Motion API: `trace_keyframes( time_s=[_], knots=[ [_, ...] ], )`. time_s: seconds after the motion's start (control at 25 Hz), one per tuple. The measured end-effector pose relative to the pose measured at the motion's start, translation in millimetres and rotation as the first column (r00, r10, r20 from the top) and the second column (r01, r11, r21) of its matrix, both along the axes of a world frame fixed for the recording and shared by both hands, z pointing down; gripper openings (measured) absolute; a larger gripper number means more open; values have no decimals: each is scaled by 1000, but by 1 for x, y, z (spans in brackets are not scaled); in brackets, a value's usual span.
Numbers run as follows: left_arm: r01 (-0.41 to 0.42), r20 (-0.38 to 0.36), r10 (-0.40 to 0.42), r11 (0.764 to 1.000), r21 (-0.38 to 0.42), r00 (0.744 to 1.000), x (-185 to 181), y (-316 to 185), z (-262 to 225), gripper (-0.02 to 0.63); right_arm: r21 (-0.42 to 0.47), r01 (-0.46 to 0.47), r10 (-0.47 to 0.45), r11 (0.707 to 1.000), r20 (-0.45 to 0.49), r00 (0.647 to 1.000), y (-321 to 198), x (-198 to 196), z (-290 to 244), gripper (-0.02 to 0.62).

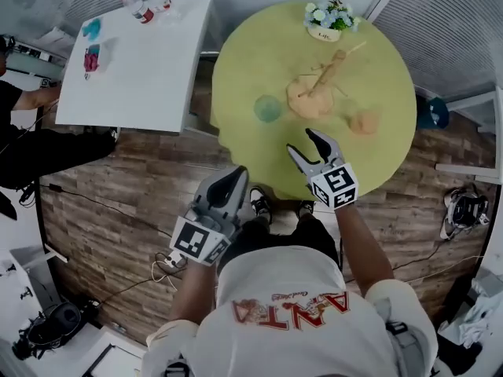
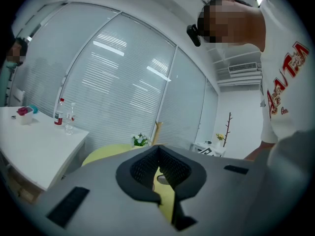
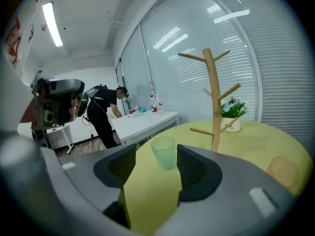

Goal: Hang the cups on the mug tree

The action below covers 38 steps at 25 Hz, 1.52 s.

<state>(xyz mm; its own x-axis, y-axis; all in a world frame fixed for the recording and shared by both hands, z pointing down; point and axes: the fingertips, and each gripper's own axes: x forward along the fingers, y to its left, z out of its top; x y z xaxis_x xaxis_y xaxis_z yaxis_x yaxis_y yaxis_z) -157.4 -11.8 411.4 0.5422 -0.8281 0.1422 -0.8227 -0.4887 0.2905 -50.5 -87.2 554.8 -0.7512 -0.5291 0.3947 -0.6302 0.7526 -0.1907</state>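
Head view shows the pale wooden mug tree point(image 1: 326, 73) on the round yellow-green table point(image 1: 393, 148). A translucent green plastic cup point(image 1: 267, 108) stands left of the tree's base, a peach-coloured cup point(image 1: 364, 122) stands right of it, and a white pot of flowers point(image 1: 330, 18) sits beyond. Only the right gripper view shows the tree upright with bare pegs. It also shows the right gripper point(image 3: 156, 156) open and empty, with the green cup framed between its jaws but well ahead. The left gripper point(image 2: 157, 151) is closed on nothing, and its body hides most of the tree.
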Motion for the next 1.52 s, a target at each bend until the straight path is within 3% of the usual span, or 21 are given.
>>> trace_keyframes(
  time_s=[0.2, 0.44, 0.8, 1.04, 1.36, 1.52],
  knots=[
    [58, -20, -59, 997, -46, 998, 4, 0, 14, 9, -90, 77, -84, 993, -85, 993, -26, -25, 53, 261],
    [77, -12, -78, 994, -76, 997, -5, -6, 36, 9, -86, 104, -120, 991, -219, 968, -55, -55, 107, 261],
    [65, -36, -70, 990, -126, 997, -29, -11, 58, 9, -116, 82, -112, 990, -282, 953, -70, -87, 132, 290],
    [55, -60, -65, 987, -154, 996, -37, -13, 66, 9, -111, 67, -94, 992, -260, 961, -78, -97, 140, 336],
    [55, -67, -68, 984, -171, 995, -48, -16, 73, 9, -74, 65, -86, 995, -331, 940, -88, -108, 151, 333],
    [44, -67, -57, 984, -173, 996, -46, -16, 74, 9, -97, 40, -68, 994, -298, 952, -87, -105, 147, 330]
  ],
)
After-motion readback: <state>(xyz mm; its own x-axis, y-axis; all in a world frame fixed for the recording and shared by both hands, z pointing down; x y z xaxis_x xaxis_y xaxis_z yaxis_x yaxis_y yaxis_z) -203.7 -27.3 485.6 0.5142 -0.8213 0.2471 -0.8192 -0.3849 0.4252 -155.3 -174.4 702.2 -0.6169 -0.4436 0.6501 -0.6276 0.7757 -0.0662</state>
